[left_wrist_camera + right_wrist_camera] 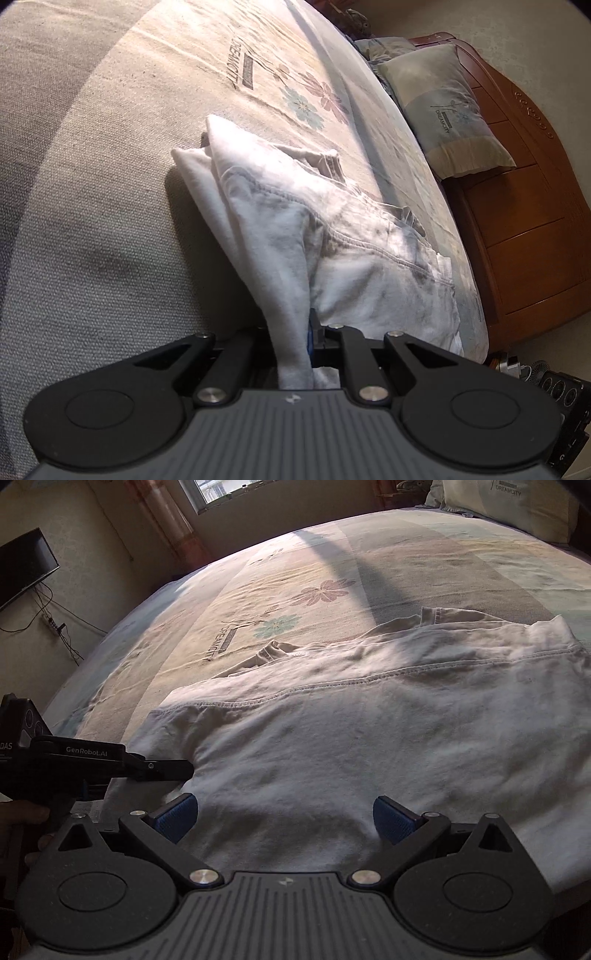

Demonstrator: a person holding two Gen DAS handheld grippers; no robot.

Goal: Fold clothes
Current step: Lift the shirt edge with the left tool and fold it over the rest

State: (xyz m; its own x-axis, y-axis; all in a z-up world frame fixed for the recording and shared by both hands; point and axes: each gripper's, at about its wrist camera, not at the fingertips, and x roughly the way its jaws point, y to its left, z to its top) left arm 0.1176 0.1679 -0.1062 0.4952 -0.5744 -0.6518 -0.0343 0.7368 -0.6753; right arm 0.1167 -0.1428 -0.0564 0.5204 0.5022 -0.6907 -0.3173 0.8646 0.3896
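White cotton T-shirt with stitched hems [332, 746] lies spread on the bed with a pale floral "DREAMCITY" sheet [258, 590], near the bed's front edge; its collar end points toward the far side, one sleeve toward the headboard end; left gripper [308, 343] is clamped on a fold of the shirt's near edge, cloth pinched between the black fingers and pulled up into a ridge off the sheet; seen from the right wrist view, the same left gripper [186, 770] comes in from the left side and bites the shirt's left hem; a hand [26, 816] grips its handle; right gripper [286, 821] has its jaws wide apart, blue pads [177, 818] hovering over the shirt's near hem, cloth lying between and below them; contact cannot be told; grey-blue pillow [443, 110] leans against the brown wooden headboard [535, 221]; dark flat screen [22, 568] on the wall.
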